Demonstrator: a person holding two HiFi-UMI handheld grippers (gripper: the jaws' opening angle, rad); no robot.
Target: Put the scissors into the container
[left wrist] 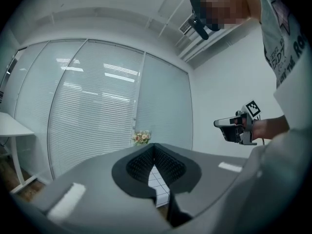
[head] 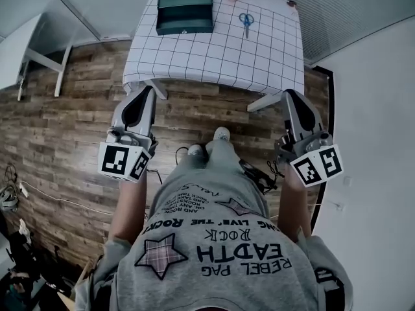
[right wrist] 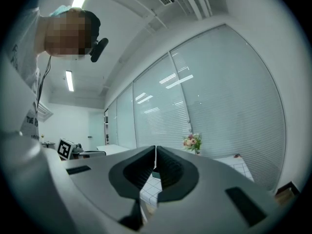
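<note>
Two grippers are held level in front of the person, short of the table (head: 214, 60). The left gripper (head: 148, 91) and the right gripper (head: 290, 93) each have their jaws pressed together on nothing. Their own views confirm it: the ribbed black pads meet at the tips, with only a sliver of table showing below.

The scissors (head: 246, 22) lie flat on the far right part of the table, well apart from both grippers. Their blades are closed and point toward the person, with the blue loop handles at the far end. The container (head: 185, 10) sits at the far left, apart from the scissors.

The step in hand looks like the approach, since nothing is grasped yet. The next move probably calls for one gripper, likely the right as it is on the scissors' side, to reach over the table. It would spread its jaws and come down on the scissors.

The scissors are thin and lie flat, with hard blades and smooth plastic loops. A pinch across the handles or near the pivot would likely hold best, and the cloth beneath may bunch.

The cloth is white with a dark grid and drapes over the edges. The container is a dark green rectangular box that looks rigid, with two round hollows in its top. The floor (head: 71, 128) is wood plank.
</note>
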